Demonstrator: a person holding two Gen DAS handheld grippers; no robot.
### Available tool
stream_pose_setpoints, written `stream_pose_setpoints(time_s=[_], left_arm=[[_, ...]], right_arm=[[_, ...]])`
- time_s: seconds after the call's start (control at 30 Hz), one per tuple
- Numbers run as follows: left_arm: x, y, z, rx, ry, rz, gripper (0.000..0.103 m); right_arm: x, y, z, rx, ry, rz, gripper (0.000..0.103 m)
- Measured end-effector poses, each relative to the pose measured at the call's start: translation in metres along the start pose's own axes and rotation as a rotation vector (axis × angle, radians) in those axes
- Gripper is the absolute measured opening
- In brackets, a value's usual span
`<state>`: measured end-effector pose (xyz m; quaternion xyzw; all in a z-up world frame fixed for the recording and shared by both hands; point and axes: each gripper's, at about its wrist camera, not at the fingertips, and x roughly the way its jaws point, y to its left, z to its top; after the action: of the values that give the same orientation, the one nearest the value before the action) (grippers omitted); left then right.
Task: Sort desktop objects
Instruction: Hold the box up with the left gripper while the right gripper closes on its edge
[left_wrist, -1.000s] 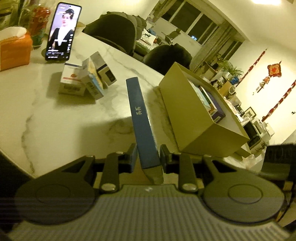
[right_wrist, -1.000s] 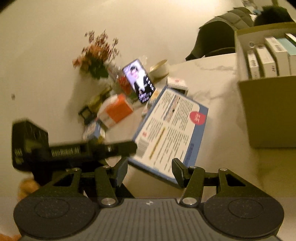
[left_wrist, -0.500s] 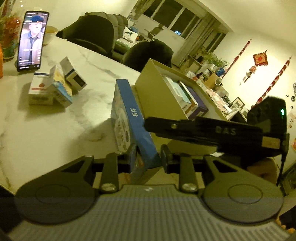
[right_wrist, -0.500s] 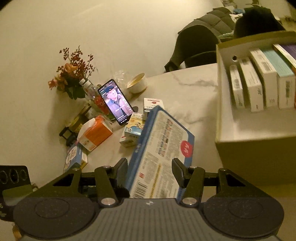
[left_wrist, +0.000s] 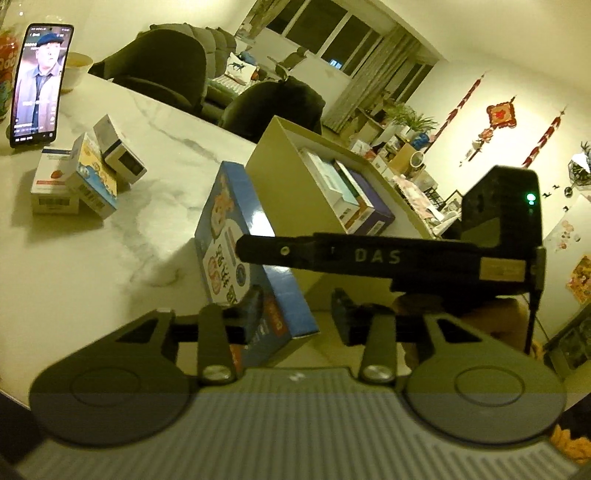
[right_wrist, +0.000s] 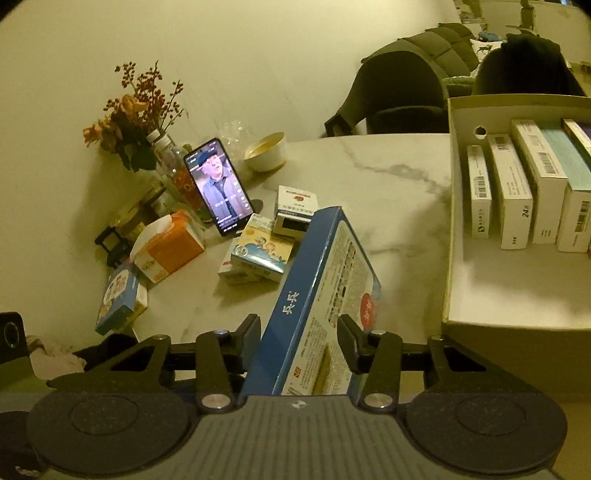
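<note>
A flat blue box stands tilted above the marble table, just left of an open cardboard box that holds several upright packets. My left gripper is opening. The box leans on its left finger, with a gap to the right one. My right gripper is closing, and both pads press the box's spine and printed face. One of its fingers crosses the box in the left wrist view.
A pile of small boxes lies mid-table. Behind it stand a propped phone, an orange tissue box, a bowl, a flower vase and another small box. Chairs line the far side.
My left jaws have widened off the blue box. My right gripper came in from the right and closed around it. The box turned from edge-on to showing its front.
</note>
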<state>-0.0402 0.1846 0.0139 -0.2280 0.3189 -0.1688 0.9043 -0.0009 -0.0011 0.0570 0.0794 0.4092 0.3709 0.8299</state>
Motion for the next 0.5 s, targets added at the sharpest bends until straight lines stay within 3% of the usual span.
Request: stream_pose_setpoints(time_s=[0.13, 0.33, 0.5], left_arm=[[-0.003, 0.003, -0.001, -0.011, -0.004, -0.014, 0.057], [-0.007, 0.01, -0.002, -0.042, -0.014, -0.035, 0.067], [-0.011, 0.021, 0.002, -0.058, -0.026, -0.053, 0.071]], right_arm=[[0.005, 0.005, 0.003, -0.035, 0.017, -0.022, 0.046], [0.01, 0.015, 0.01, -0.096, 0.042, -0.068, 0.045], [0.015, 0.017, 0.015, -0.149, 0.076, -0.114, 0.035]])
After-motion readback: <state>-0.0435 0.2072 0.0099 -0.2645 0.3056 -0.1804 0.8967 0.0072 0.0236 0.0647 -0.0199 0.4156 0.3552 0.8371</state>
